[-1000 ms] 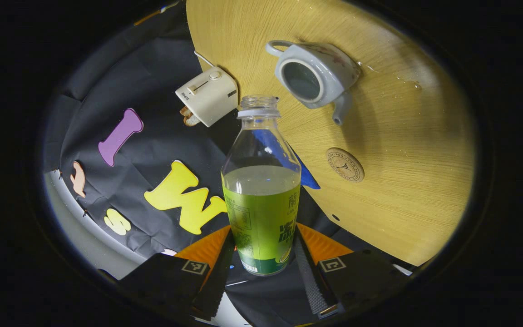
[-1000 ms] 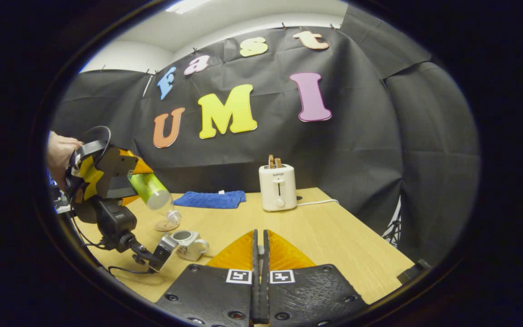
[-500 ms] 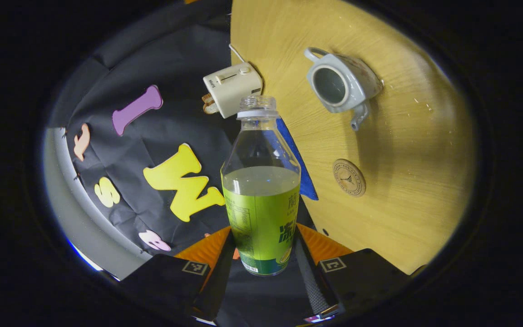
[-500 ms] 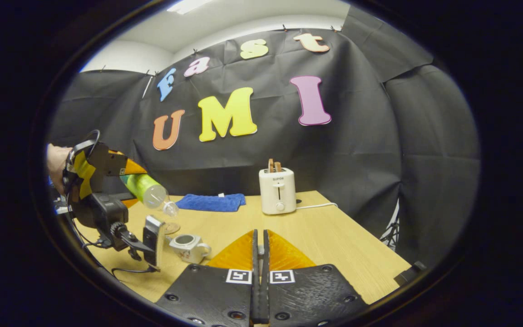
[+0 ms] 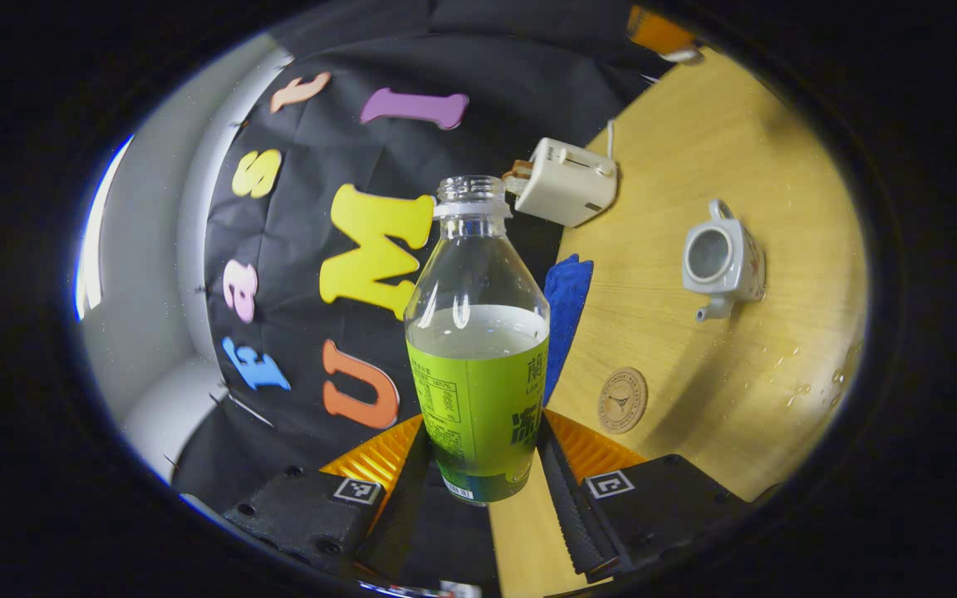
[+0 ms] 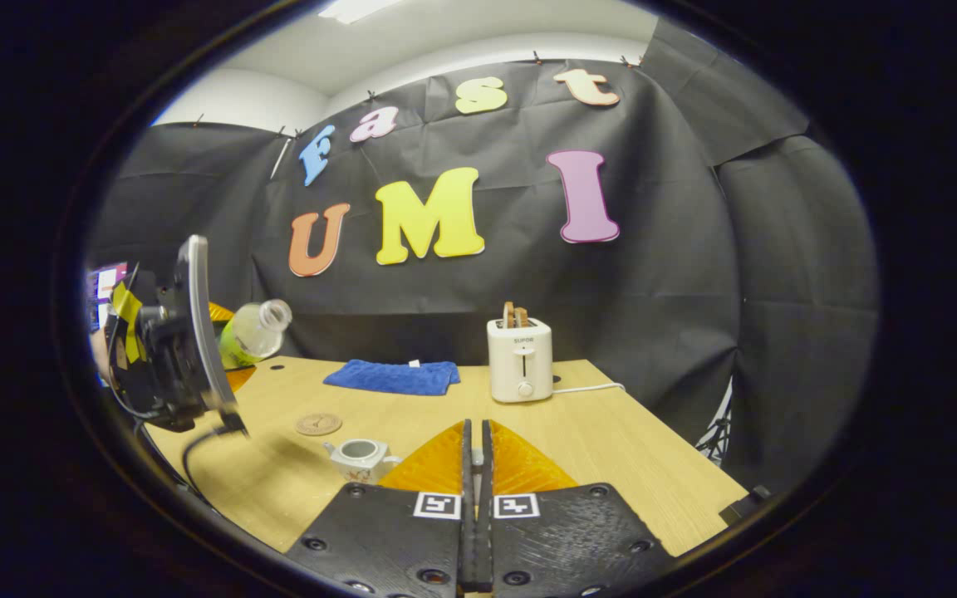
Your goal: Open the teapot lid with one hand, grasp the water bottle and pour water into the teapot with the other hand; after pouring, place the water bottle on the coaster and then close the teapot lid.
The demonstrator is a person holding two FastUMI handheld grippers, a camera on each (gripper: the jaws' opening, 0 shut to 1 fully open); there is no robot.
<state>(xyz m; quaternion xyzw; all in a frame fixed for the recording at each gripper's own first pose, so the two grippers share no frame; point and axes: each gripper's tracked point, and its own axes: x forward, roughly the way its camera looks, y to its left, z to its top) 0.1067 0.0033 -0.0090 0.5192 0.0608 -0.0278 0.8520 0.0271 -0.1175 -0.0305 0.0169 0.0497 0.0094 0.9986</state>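
Left gripper (image 5: 478, 465) clamps water bottle (image 5: 477, 349) by lower body, cap off, roughly half full, raised over table's (image 6: 611, 440) left end, neck tipped up toward right. Teapot (image 6: 360, 458) sits lidless near front edge, coaster (image 6: 318, 423) just behind-left. Right gripper (image 6: 475, 473) fingers pressed together; anything pinched, cannot tell. Toaster (image 6: 521, 359), blue cloth (image 6: 393, 375) far back.

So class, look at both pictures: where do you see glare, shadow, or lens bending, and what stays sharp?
Left gripper view: bright highlights glint on the bottle above its water line; a soft shadow falls on the table near the coaster; the table edge bows from fisheye. Right gripper view: the toaster is sharp; the teapot is shaded; the wall curves.
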